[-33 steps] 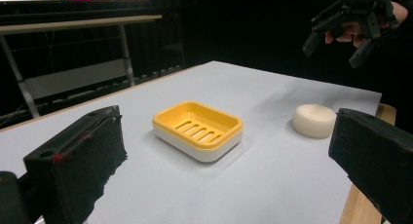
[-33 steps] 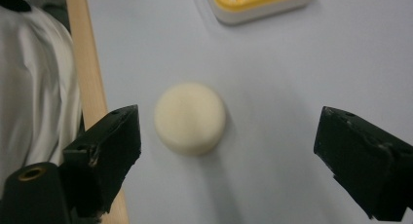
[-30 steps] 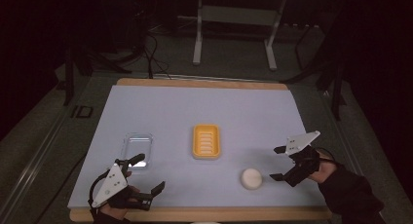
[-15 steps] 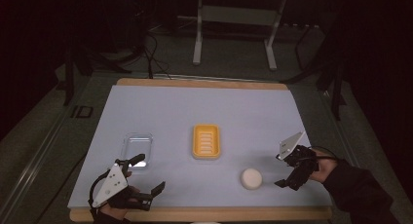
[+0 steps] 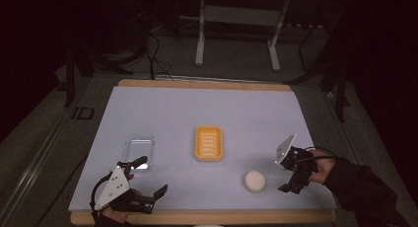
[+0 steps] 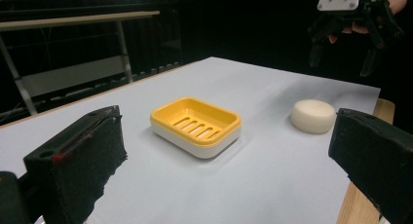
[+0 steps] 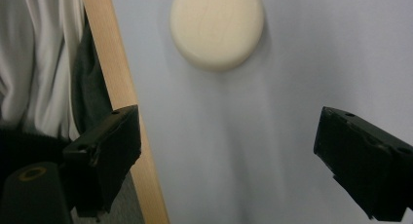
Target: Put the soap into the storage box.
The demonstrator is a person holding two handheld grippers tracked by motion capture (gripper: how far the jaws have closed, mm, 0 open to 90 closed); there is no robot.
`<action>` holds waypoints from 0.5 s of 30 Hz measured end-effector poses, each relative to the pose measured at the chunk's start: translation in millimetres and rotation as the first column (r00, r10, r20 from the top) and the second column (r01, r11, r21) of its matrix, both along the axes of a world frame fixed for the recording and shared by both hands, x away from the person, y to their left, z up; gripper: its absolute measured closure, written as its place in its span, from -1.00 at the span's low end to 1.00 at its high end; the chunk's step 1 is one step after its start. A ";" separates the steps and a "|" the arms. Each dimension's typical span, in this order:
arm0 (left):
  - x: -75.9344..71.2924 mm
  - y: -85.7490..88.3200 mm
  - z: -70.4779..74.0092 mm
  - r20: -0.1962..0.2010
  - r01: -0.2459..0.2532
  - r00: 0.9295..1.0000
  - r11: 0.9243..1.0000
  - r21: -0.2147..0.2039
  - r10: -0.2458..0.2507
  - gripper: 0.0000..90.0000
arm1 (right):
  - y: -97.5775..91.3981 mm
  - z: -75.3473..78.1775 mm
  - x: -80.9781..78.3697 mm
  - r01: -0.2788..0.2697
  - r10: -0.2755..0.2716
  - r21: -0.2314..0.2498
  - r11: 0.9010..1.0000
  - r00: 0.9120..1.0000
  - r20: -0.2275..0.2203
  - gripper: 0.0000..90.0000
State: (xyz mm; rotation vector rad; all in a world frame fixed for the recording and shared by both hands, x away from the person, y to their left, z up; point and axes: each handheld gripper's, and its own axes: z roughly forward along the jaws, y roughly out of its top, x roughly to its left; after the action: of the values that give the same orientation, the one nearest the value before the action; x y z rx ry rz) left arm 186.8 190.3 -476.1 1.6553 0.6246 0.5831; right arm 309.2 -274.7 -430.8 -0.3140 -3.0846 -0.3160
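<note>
A dim room with dark stands is seen behind the pale blue worktop (image 5: pixel 207 113), where a round cream-white bar of soap (image 5: pixel 255 180) lies near the front edge, apart from the yellow slotted plastic soap dish (image 5: pixel 208 143) and the clear plastic lid (image 5: pixel 138 149). The right gripper (image 5: pixel 295 173) has been swung down and in towards the soap over the last second, its jaws held wide and lined up just short of it, so a pickup is judged to be close. The left gripper (image 5: pixel 148 180) is kept parked at the front left corner, jaws spread wide and empty.
</note>
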 end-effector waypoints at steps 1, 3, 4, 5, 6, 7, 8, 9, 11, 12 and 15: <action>0.0 0.0 0.0 0.000 0.000 1.000 1.000 0.000 0.000 -1.00 | 1.5 -1.3 0.3 -0.005 0.005 -0.011 1.000 1.000 -0.013 -0.78; 0.0 -0.1 0.0 0.000 0.000 1.000 1.000 0.000 0.000 -1.00 | 4.5 -3.9 -0.3 -0.014 0.012 -0.041 0.999 0.999 -0.040 -0.78; 0.0 -0.1 0.0 -0.001 0.001 1.000 1.000 0.000 -0.001 -1.00 | 4.5 -3.9 -0.3 -0.014 0.012 -0.041 0.999 0.999 -0.040 -0.78; 0.1 -0.1 -0.1 -0.001 0.001 1.000 1.000 0.001 -0.001 -1.00 | 6.0 -5.0 -0.3 -0.013 0.010 -0.055 0.998 0.998 -0.054 -0.78; 0.1 -0.2 -0.1 -0.001 0.002 1.000 1.000 0.002 -0.002 -1.00 | 8.1 -7.9 0.4 -0.026 0.020 -0.079 0.997 0.997 -0.073 -0.78; 0.1 -0.2 -0.1 -0.001 0.003 1.000 1.000 0.001 -0.003 -1.00 | 8.1 -7.9 0.4 -0.026 0.020 -0.079 0.997 0.997 -0.073 -0.78; 0.0 -0.3 -0.1 -0.001 0.003 1.000 1.000 0.001 -0.003 -1.00 | 9.1 -9.0 0.3 -0.029 0.023 -0.092 0.995 0.997 -0.076 -0.78; 0.0 -0.3 -0.1 -0.001 0.003 1.000 1.000 0.000 -0.003 -1.00 | 9.9 -10.1 0.5 -0.031 0.022 -0.103 0.994 0.996 -0.086 -0.78; 0.0 -0.4 -0.1 -0.002 0.004 1.000 1.000 0.000 -0.004 -1.00 | 11.7 -12.0 1.0 -0.039 0.026 -0.123 0.992 0.994 -0.106 -0.71; 0.1 -0.4 -0.1 -0.002 0.004 1.000 1.000 0.001 -0.004 -1.00 | 12.1 -12.5 1.0 -0.039 0.025 -0.127 0.991 0.994 -0.104 -0.71; 0.1 -0.5 -0.1 -0.004 0.006 1.000 1.000 0.001 -0.006 -1.00 | 13.9 -13.7 2.2 -0.033 0.019 -0.140 0.990 0.995 -0.100 -0.72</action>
State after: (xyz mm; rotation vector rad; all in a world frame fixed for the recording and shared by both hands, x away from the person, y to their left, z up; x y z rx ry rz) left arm 187.0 189.8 -476.2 1.6588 0.6217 0.5755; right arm 311.3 -260.8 -444.5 -0.2834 -3.0161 -0.0786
